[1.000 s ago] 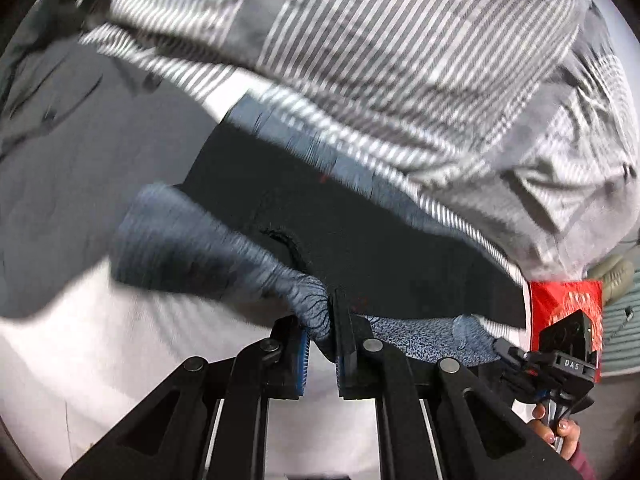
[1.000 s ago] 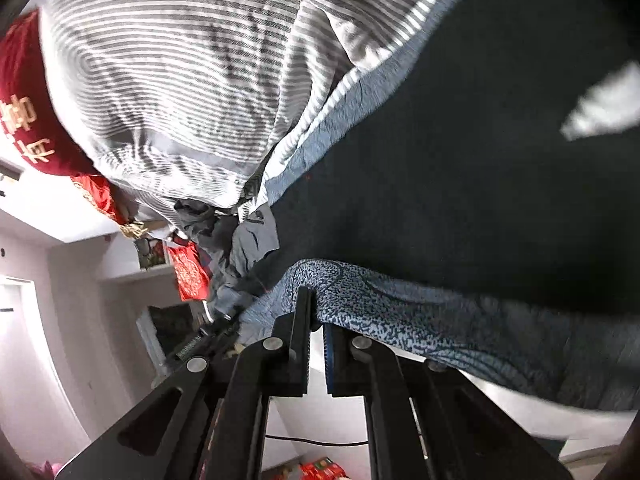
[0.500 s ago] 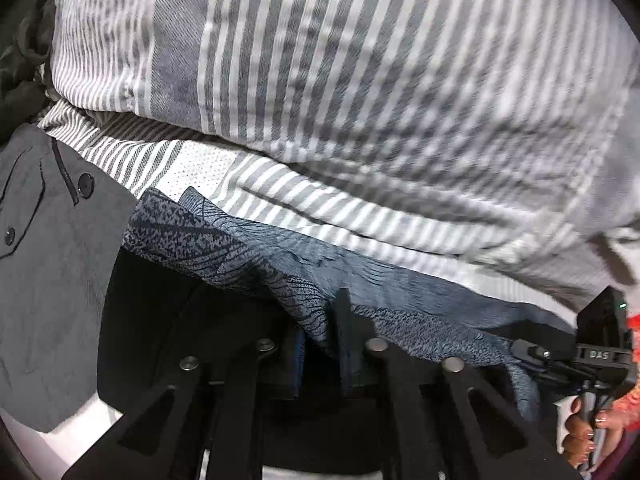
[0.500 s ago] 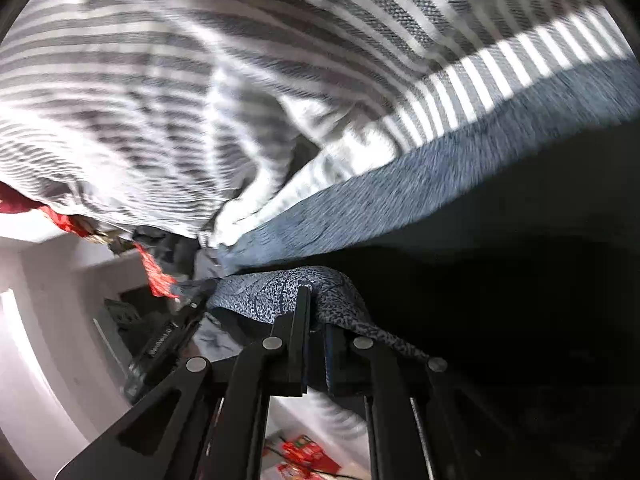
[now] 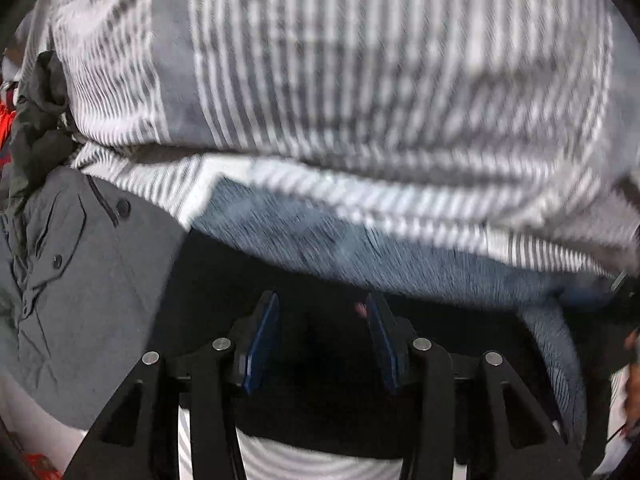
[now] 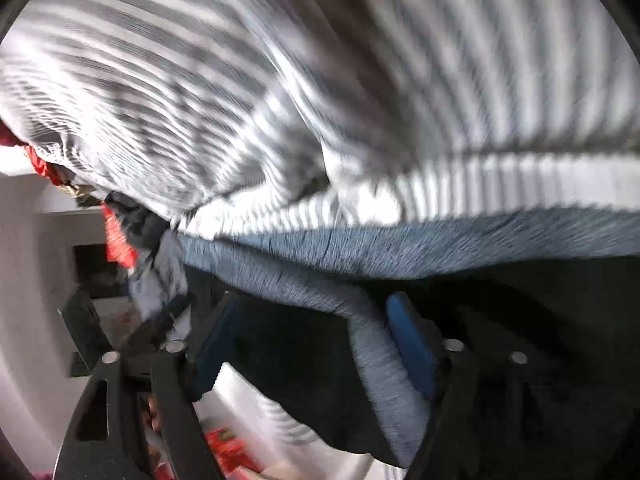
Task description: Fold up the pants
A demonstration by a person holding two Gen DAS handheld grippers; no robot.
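Observation:
The pants (image 5: 320, 248) are black with a blue-grey patterned band and lie folded on the striped bedding. In the left wrist view my left gripper (image 5: 322, 310) is open over the black fabric, with nothing between its blue pads. In the right wrist view my right gripper (image 6: 312, 308) is open too; the blue-grey band (image 6: 376, 364) drapes between its fingers, close against the right pad (image 6: 412, 340). The black part (image 6: 540, 320) fills the lower right there. Both views are blurred by motion.
A grey and white striped duvet (image 5: 360, 80) bulges just beyond the pants. A grey garment with buttons (image 5: 80, 280) lies to the left of them. Red items (image 6: 116, 240) and a white wall show at the left of the right wrist view.
Both grippers carried the blue-grey edge forward over the black fabric, then opened and let it go. The edge now lies near the duvet.

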